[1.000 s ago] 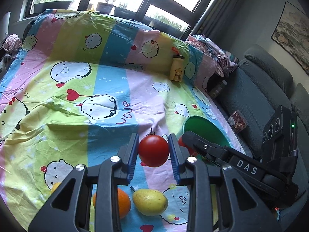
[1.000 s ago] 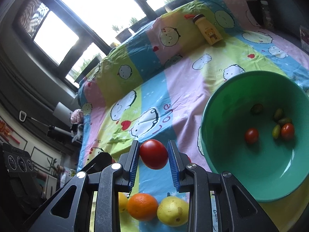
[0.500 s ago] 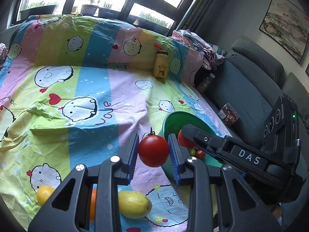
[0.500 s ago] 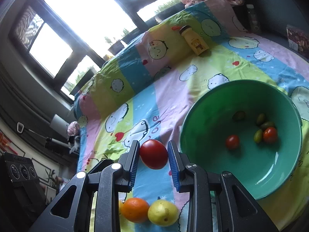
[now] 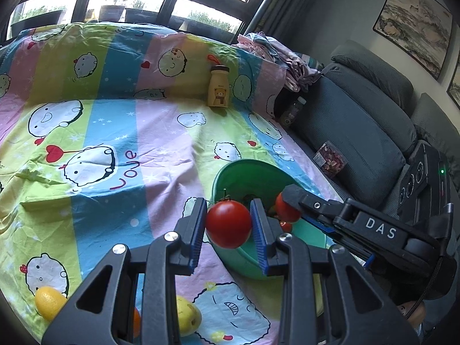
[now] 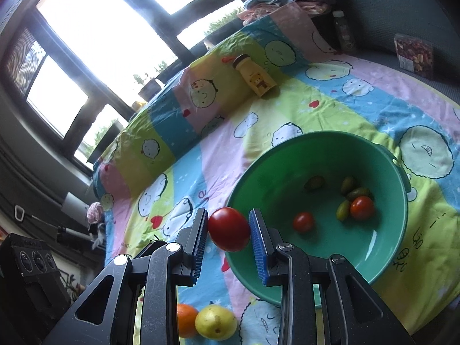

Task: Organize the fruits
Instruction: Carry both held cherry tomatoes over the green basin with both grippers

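On the cartoon bedsheet sits our green bowl. Our left gripper and right gripper each clamp a tomato, bowl at three o'clock.

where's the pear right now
The pear lies on the sheet at the bottom of the right wrist view, just right of the orange and in front of the green bowl, not in it.

Both tongs, left tongs and right tongs, are showing black frames, silver screws, ribbed blue pads, one wearing white "DAS" lettering.
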